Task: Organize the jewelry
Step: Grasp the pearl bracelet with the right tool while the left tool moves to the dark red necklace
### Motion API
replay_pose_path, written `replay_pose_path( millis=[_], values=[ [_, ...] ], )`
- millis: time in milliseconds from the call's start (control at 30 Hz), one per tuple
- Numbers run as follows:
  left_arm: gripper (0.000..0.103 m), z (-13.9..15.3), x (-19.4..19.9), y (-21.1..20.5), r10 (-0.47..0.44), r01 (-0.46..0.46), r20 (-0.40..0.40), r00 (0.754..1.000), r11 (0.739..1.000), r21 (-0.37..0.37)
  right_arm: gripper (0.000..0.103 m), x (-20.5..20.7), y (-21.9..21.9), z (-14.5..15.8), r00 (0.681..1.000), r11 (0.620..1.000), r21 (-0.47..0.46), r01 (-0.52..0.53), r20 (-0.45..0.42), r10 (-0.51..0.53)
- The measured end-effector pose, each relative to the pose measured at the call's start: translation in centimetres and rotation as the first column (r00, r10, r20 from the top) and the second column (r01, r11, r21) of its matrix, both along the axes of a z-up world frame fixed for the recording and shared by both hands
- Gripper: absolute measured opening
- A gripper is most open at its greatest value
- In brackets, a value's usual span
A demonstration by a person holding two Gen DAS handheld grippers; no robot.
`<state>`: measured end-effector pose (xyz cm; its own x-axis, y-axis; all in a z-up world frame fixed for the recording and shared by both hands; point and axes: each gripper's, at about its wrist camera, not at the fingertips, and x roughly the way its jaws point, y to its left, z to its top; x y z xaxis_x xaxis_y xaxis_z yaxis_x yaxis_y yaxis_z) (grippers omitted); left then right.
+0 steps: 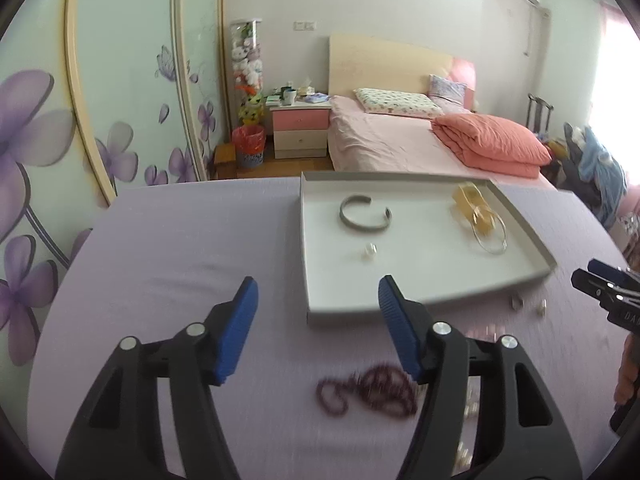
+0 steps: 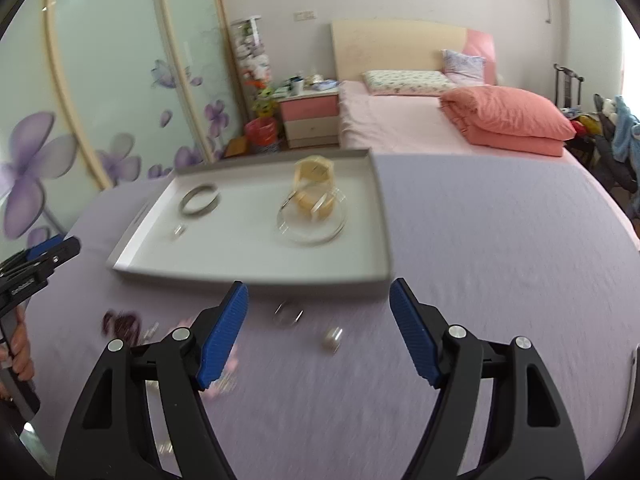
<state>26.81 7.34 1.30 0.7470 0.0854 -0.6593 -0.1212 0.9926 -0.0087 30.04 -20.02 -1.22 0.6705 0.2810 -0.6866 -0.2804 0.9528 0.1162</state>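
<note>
While both of my tongs hang above the lilac-covered surface (image 1: pixel 168 264), their blue pads stand apart with nothing between them. My left tongs (image 1: pixel 318 320) hover over a dark red bead strand (image 1: pixel 368 394) lying loose on the cloth. My right tongs (image 2: pixel 318 332) hover over two small rings (image 2: pixel 332 338) on the cloth, just short of the near rim of the tray. Beyond them lies the shallow white tray (image 1: pixel 420 300). It holds a grey open cuff bracelet (image 1: pixel 364 216), one small pale ring (image 1: pixel 370 251), thin silver bangles (image 1: pixel 490 236) and a yellow band (image 1: pixel 472 204) touching those bangles. Farther back stands a pink bed (image 1: pixel 392 140) with a folded coral quilt (image 1: pixel 492 144).
</note>
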Motion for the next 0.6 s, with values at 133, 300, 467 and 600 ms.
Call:
replay_pose_path(
  millis=[133, 300, 467, 600],
  values=[
    [0.064, -1.2, -2.1, -0.6, -0.018, 0.018, -0.023, 1.0, 1.0, -0.006, 0.066, -3.0, 1.3, -1.2, 0.999, 0.999, -0.017, -0.051, -0.009, 0.05],
    [0.064, -2.5, -3.8, -0.9, -0.024, 0.023, -0.04, 0.999, 1.0, -0.005, 0.049, -5.8, 3.5, -3.3, 0.99, 0.992, -0.021, -0.121, -0.08, 0.119],
    [0.064, -2.9, -4.8, -0.2, 0.001, -0.001, -0.042, 0.999, 1.0, -0.007, 0.037, -7.8, 6.3, -4.9, 0.973, 0.978, -0.05, -0.201, -0.124, 0.193],
    [0.064, -3.5, -5.4, 0.2, 0.013, -0.013, -0.055, 0.998, 1.0, -0.012, 0.037, -8.4, 7.9, -5.7, 0.968, 0.972, -0.078, -0.22, -0.138, 0.208]
  ],
)
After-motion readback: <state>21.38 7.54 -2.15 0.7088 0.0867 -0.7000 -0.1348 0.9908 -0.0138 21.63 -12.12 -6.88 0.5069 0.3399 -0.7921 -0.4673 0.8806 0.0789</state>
